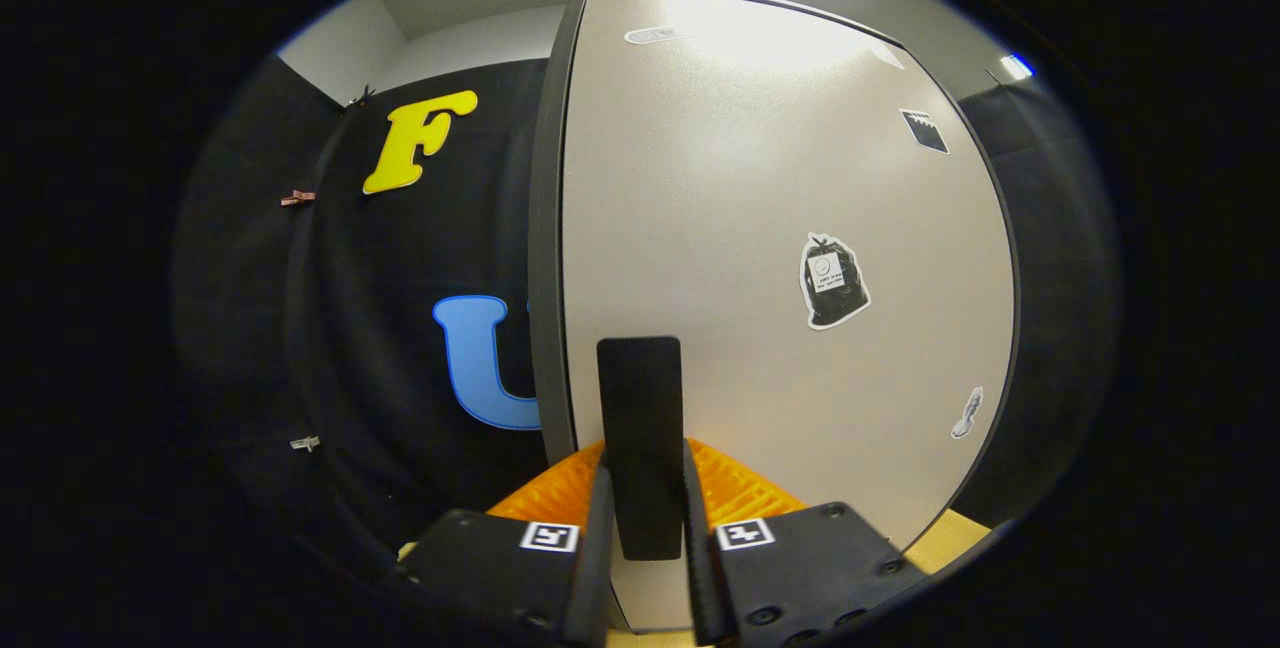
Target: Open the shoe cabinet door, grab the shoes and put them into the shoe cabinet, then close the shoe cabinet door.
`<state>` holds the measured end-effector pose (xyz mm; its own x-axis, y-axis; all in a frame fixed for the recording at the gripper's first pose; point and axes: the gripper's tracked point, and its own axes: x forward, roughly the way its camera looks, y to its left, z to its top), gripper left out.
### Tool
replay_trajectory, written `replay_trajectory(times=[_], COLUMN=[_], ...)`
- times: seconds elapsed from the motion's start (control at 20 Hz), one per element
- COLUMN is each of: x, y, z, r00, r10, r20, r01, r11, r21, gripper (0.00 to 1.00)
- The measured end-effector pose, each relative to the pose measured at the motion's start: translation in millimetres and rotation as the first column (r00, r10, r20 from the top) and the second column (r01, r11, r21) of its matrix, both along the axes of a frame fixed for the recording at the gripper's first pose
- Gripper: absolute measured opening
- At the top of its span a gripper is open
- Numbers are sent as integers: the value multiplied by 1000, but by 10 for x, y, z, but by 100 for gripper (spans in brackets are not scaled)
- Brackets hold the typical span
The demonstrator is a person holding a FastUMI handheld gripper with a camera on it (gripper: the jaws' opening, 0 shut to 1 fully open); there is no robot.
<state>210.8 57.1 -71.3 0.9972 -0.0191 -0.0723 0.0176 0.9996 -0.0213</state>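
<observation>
Now gripper (643, 498) clamped on door handle (640, 428), fingers either side. Door (780, 228) ajar, swung toward camera. Risk, I'd say: off-arc pull lets handle slip, door swings back. Shoes unsighted.

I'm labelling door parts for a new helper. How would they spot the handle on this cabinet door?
Start at the big pale cabinet door with its dark frame. Low on it, near its left edge, is the handle: a flat black upright bar, clamped between the gripper fingers. Unlike the small stickers elsewhere, it is plain and stands out from the door.
</observation>
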Motion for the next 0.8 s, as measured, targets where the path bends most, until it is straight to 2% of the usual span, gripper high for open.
replay_trajectory(times=[0.05, 0.35, 0.8], x=[-12, -180, -895], y=[0, -9, -185], z=[5, 19, 101], r00=[1000, 1000, 996], r10=[-2, 2, 79], r20=[-5, -30, -46], r01=[2, -2, -77], r11=[1000, 1000, 996], r21=[-7, -8, 53], gripper=[33, 33, 33])
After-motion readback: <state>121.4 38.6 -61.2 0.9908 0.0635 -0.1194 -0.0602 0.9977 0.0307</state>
